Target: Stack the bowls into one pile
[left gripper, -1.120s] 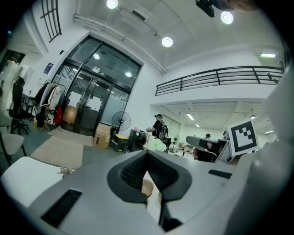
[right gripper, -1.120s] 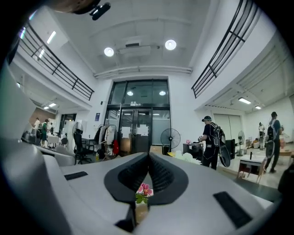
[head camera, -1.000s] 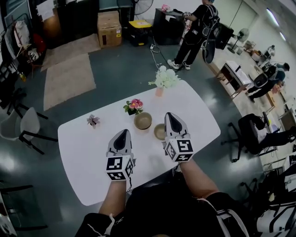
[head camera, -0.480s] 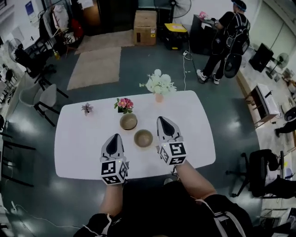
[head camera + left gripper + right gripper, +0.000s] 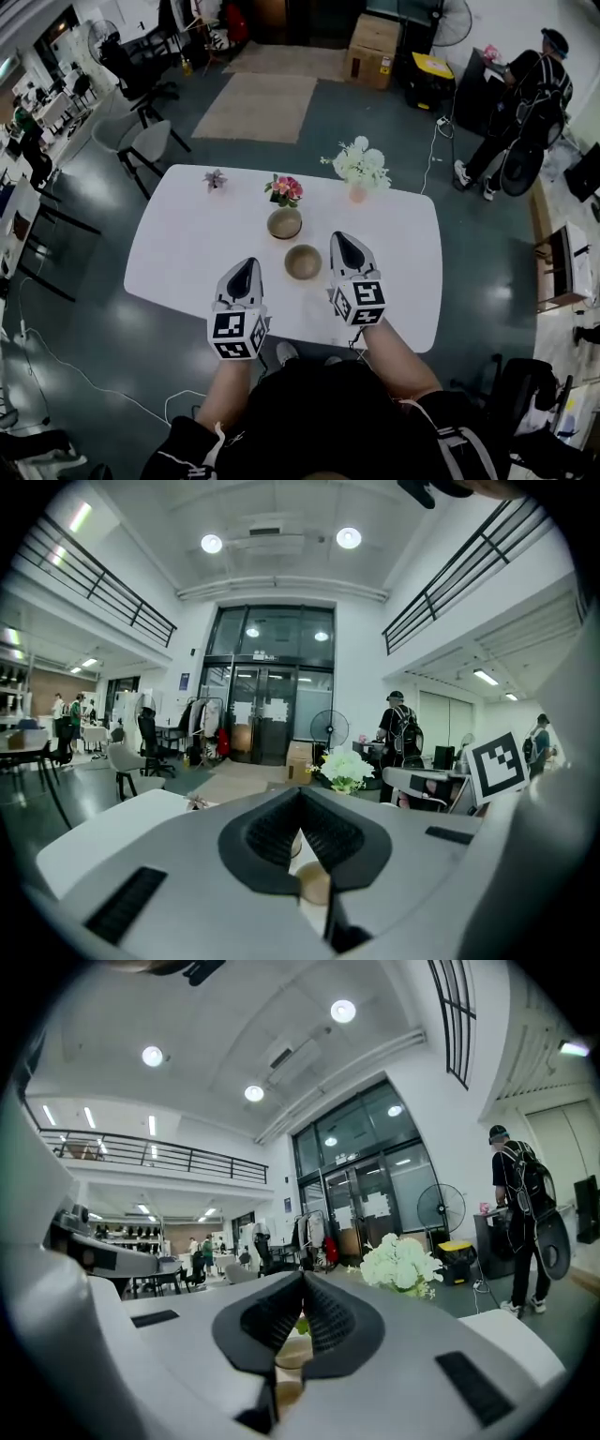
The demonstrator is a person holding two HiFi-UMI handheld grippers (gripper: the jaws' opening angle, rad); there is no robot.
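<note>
Two tan bowls sit apart on the white table (image 5: 187,244): the far bowl (image 5: 284,223) by the pink flowers, and the near bowl (image 5: 303,262) just in front of it. My left gripper (image 5: 244,271) is left of the near bowl and shut on nothing. My right gripper (image 5: 343,240) is right of that bowl, level with it, and also shut and empty. In the left gripper view the left gripper (image 5: 300,799) has its jaws together, with a tan bowl (image 5: 314,885) showing through the gap below the tips. The right gripper (image 5: 303,1283) is the same in its own view.
A vase of white flowers (image 5: 361,167), a pot of pink flowers (image 5: 284,189) and a small plant (image 5: 216,178) stand along the table's far edge. A person (image 5: 534,89) stands at the far right. A chair (image 5: 141,141) is off the table's far left corner.
The head and both hands have swung round, so the table sits differently in view. The near bowl, once half hidden beside the right gripper, now lies in the gap between the grippers. Both stay shut.
</note>
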